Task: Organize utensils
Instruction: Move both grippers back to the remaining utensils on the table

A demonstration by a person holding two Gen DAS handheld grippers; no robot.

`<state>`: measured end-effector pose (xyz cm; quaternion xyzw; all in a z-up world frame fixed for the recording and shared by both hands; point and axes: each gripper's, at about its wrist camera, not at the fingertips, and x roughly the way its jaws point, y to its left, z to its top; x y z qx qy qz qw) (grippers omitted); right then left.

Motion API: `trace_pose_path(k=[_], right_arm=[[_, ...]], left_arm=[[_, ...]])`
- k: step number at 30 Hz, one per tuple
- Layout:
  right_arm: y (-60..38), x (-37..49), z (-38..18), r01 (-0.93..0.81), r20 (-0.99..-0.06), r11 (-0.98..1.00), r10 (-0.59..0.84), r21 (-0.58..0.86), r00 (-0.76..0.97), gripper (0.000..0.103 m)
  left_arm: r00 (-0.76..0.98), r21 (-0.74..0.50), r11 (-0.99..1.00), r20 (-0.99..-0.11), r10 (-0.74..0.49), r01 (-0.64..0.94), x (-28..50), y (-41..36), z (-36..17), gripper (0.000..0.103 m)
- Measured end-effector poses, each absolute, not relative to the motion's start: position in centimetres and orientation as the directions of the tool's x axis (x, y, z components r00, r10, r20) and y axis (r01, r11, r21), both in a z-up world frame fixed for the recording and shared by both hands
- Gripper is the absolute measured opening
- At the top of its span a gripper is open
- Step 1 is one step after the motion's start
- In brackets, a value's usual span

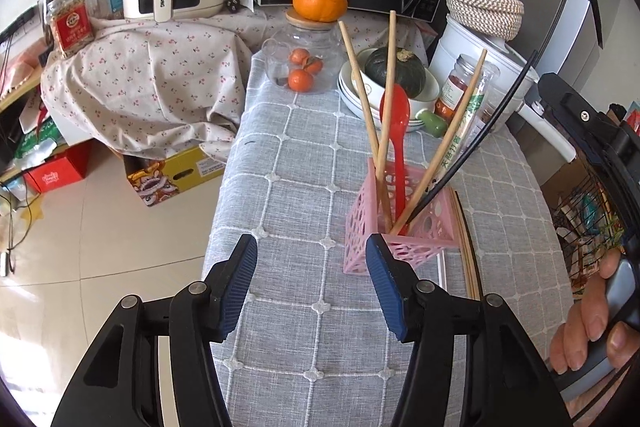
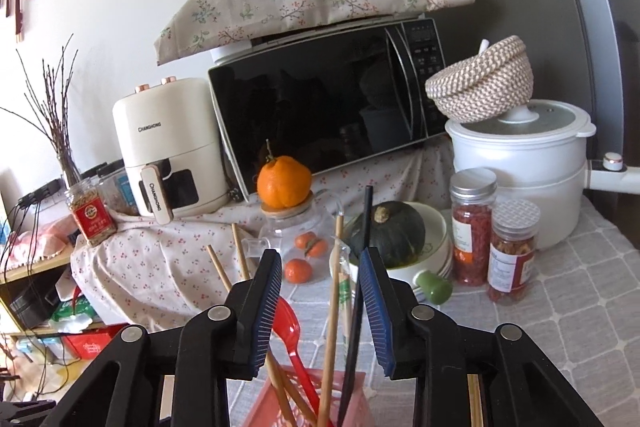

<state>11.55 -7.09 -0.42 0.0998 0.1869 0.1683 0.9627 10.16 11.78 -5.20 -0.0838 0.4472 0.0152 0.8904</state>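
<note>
A pink perforated holder [image 1: 404, 227] stands on the grey checked tablecloth [image 1: 304, 163]. It holds wooden chopsticks [image 1: 366, 95], a red spoon [image 1: 397, 131], a paper-wrapped pair [image 1: 460, 135] and a black chopstick [image 1: 480, 139]. My left gripper [image 1: 312, 255] is open just in front of the holder, its right pad at the near corner, with nothing between the pads. My right gripper [image 2: 320, 263] hovers open over the holder [image 2: 360, 399]. The black chopstick [image 2: 366, 219] and a wooden chopstick [image 2: 334, 291] rise between its jaws, and the pads press on neither. The red spoon [image 2: 289, 323] leans at the left pad.
More chopsticks [image 1: 466, 259] lie flat right of the holder. Behind stand stacked bowls with a green pumpkin [image 1: 396, 71], a glass jar of tangerines [image 1: 304, 67], spice jars [image 2: 472, 227], a white pot [image 2: 520, 163], a microwave [image 2: 328, 107]. The table edge [image 1: 224, 187] drops to floor at left.
</note>
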Motion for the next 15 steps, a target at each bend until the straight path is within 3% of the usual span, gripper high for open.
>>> trace_pose_path(k=[9,15], right_arm=[[-13.7,10.3,-1.0,-0.211,-0.498,0.943,0.316,0.256,0.808,0.059],[-17.3,10.3,-2.9,-0.148,-0.62,0.957,0.274,0.248,0.735,0.07]], left_arm=[[0.575,-0.111,0.993,-0.814,-0.077,-0.024,9.5,8.2,-5.6,0.075],[0.522,-0.105,0.994,-0.846,-0.106,0.032,9.3,5.6,-7.0,0.077]])
